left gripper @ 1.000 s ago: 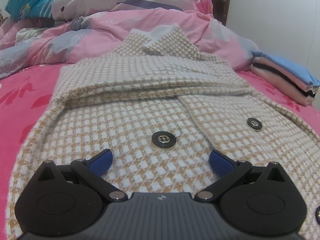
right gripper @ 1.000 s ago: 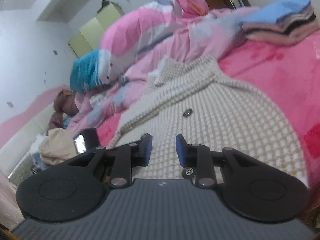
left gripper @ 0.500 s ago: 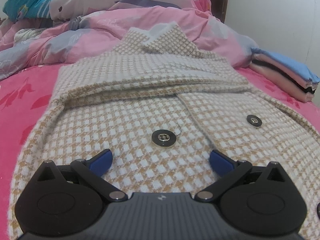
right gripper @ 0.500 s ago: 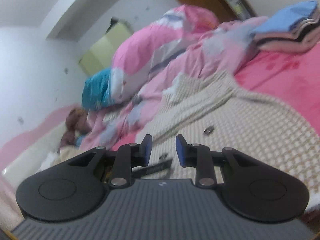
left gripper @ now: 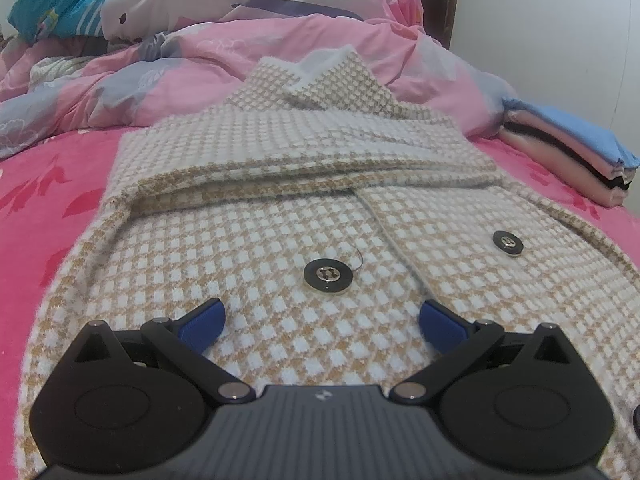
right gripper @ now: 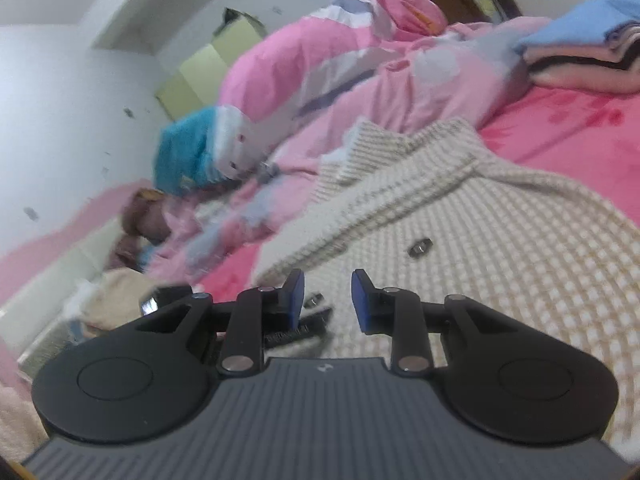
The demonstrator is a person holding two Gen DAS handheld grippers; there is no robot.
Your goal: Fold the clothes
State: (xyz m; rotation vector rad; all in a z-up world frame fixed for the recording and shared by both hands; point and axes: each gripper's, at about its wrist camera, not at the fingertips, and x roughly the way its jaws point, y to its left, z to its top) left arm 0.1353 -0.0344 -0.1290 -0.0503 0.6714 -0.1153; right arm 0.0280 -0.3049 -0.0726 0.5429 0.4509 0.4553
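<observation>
A beige-and-white houndstooth jacket [left gripper: 256,248] lies flat on the pink bed, a sleeve folded across its chest and the collar at the far end. Two dark metal buttons [left gripper: 329,275] [left gripper: 508,243] show on its front. My left gripper [left gripper: 320,312] hovers low over the jacket's lower front, open wide, with nothing between its blue pads. In the right wrist view the same jacket [right gripper: 500,240] spreads to the right. My right gripper [right gripper: 328,284] is tilted over the jacket's near-left edge, open by a narrow gap and holding nothing.
A stack of folded clothes [left gripper: 568,148] sits on the bed's far right by the wall. A rumpled pink duvet [left gripper: 200,52] and a blue pillow [left gripper: 52,8] fill the head end. Bare pink sheet [left gripper: 40,200] lies left of the jacket. A beige heap [right gripper: 116,296] sits beyond the bed's left side.
The right gripper's view has swung and tilted, and the jacket now sits further right in it. Its finger gap is about the same. The left gripper has barely moved.
</observation>
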